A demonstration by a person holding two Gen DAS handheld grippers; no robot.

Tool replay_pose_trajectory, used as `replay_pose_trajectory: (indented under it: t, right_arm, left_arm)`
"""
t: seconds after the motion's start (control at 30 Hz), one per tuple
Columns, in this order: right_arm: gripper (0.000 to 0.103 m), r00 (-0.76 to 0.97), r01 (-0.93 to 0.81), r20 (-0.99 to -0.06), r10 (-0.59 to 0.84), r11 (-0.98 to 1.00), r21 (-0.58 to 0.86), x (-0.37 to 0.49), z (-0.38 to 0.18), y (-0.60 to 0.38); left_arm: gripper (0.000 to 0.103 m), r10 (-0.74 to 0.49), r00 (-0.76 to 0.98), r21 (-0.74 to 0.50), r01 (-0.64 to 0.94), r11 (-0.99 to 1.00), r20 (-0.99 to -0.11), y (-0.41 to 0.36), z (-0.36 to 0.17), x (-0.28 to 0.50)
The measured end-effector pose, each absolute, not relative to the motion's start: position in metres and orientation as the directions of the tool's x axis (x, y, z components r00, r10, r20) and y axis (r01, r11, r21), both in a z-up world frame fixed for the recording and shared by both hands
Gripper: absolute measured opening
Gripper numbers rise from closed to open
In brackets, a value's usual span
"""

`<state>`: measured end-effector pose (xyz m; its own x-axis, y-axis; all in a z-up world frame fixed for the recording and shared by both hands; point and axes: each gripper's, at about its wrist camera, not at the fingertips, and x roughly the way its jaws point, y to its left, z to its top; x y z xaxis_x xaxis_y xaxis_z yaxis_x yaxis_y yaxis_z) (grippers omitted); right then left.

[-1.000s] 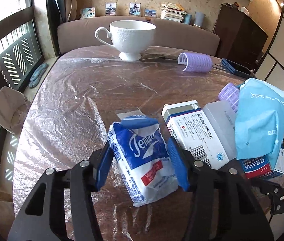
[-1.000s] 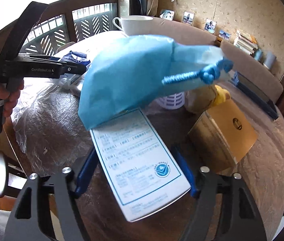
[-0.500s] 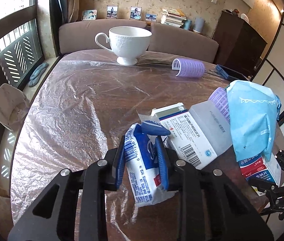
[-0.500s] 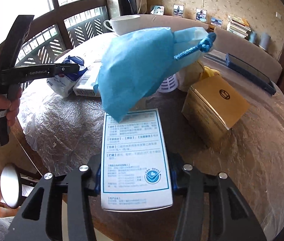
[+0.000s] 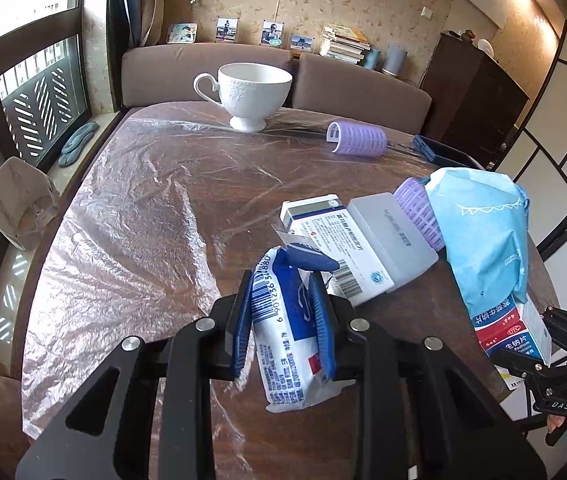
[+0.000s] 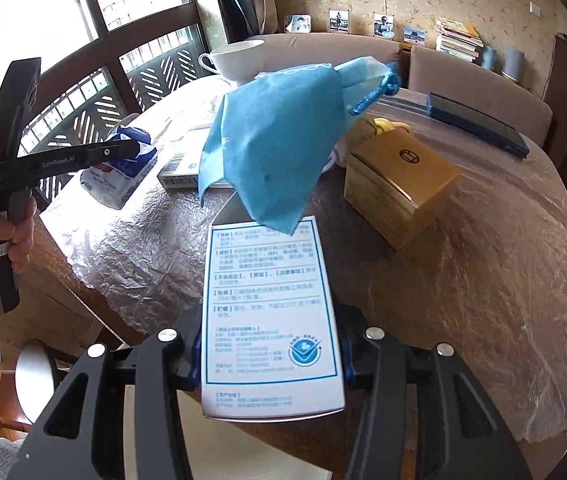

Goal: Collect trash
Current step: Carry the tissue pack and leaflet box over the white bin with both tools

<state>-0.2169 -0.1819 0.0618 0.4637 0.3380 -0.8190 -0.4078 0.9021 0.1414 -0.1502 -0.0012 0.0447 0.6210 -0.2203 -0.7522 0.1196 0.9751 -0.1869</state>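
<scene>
A blue-and-white tissue pack [image 5: 283,332] hangs just above the table, squeezed between the blue pads of my left gripper [image 5: 281,296], which is shut on it. The right wrist view shows that pack [image 6: 119,180] at the left gripper's tip [image 6: 135,148]. My right gripper [image 6: 269,340] is shut on a white medicine box [image 6: 263,280] with printed text. A light blue cloth bag [image 6: 275,148] lies draped over the box's far end. In the left wrist view the same box [image 5: 511,336] and bag [image 5: 483,232] stand at the right edge.
Crinkled plastic film [image 5: 143,220] covers the round brown table. On it are a white cup [image 5: 253,92], two purple hair rollers [image 5: 357,138], a white-and-blue carton [image 5: 335,240], a grey box [image 5: 391,236], a dark flat case [image 5: 443,152] and a golden box [image 6: 399,184].
My left jaws closed on the tissue pack and raised it a little. My right jaws closed on the medicine box, which rolled straight and lifted with the blue bag on it.
</scene>
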Motion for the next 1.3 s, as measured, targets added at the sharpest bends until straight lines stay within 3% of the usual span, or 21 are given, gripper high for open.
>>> replay_pose_trajectory:
  t: [0.67,1.3]
  right_arm:
    - [0.047,0.476,-0.317,-0.821,0.314,0.933,0.172,-0.250,0.070,-0.209]
    - [0.047,0.473,-0.424,-0.781,0.408,0.883,0.204,-0.292,0.093,-0.229]
  left_arm:
    - [0.030,-0.263,0.623,-0.206,0.164,0.965,-0.736,-0.030,0.056,-0.193]
    - [0.030,-0.252,0.653,-0.213,0.140,0.967,-0.714,-0.071,0.064,-0.250]
